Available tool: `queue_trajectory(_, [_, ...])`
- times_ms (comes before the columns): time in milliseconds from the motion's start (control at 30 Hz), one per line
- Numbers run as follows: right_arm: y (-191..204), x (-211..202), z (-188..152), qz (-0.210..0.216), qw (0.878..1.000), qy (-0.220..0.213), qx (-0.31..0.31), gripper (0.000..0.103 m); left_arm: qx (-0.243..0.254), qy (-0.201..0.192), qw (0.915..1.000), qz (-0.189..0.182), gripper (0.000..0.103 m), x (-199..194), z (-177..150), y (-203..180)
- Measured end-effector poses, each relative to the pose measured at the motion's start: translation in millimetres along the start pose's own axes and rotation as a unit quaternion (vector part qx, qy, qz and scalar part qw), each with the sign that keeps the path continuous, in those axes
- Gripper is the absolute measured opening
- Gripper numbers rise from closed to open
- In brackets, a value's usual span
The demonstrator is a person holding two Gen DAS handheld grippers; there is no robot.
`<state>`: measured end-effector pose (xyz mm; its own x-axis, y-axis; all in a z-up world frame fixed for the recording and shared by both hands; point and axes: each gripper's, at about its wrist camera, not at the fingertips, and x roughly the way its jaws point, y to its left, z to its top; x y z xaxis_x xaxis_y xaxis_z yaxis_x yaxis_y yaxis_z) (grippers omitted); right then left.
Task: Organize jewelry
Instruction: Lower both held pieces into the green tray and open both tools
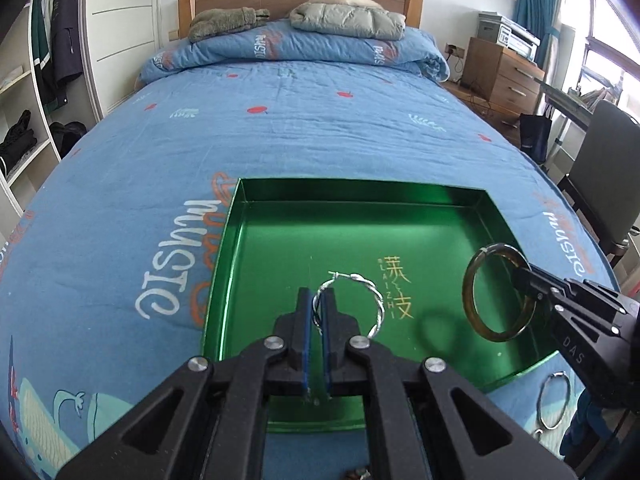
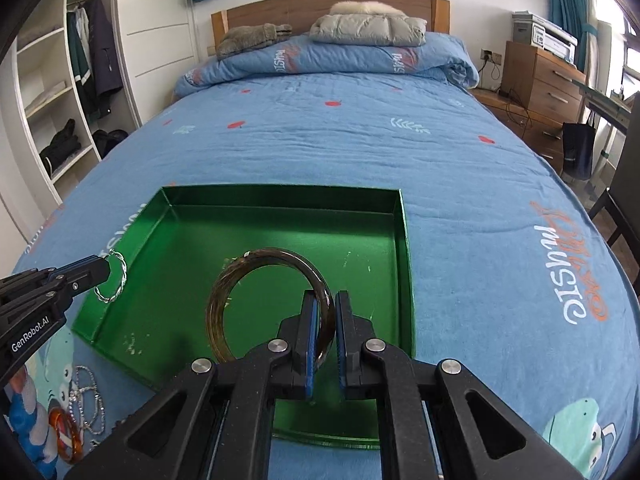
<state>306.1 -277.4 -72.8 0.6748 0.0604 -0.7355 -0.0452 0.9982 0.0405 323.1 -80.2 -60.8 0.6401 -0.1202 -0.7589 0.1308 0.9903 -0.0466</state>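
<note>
Two grippers hover over a green tray on a blue bedspread. At lower centre of the left wrist view, the left gripper pinches a twisted silver hoop. At right, the right gripper clamps a dark amber bangle. A silver ring lies on the bedspread at lower right, beside the tray.
</note>
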Motion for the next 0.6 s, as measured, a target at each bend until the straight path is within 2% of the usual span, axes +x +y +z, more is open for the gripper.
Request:
queue_trajectory(233, [-4.9, 41.6, -1.7, -0.017, 0.999, 0.042, -0.006, 0.008, -0.002, 0.046, 0.9989, 0.013, 0.004, 49.7, -7.4, 2.6])
queue_trajectory(500, [-5.7, 49.0, -4.1, -0.03, 0.998, 0.056, -0.016, 0.008, -0.001, 0.041, 0.9991, 0.009, 0.005, 54.8, -9.0, 5.9])
queue_trajectory(600, [-5.2, 49.7, -2.8, -0.031, 0.998, 0.059, -0.017, 0.02, 0.002, 0.04, 0.9992, 0.007, 0.005, 53.3, -10.1, 5.4])
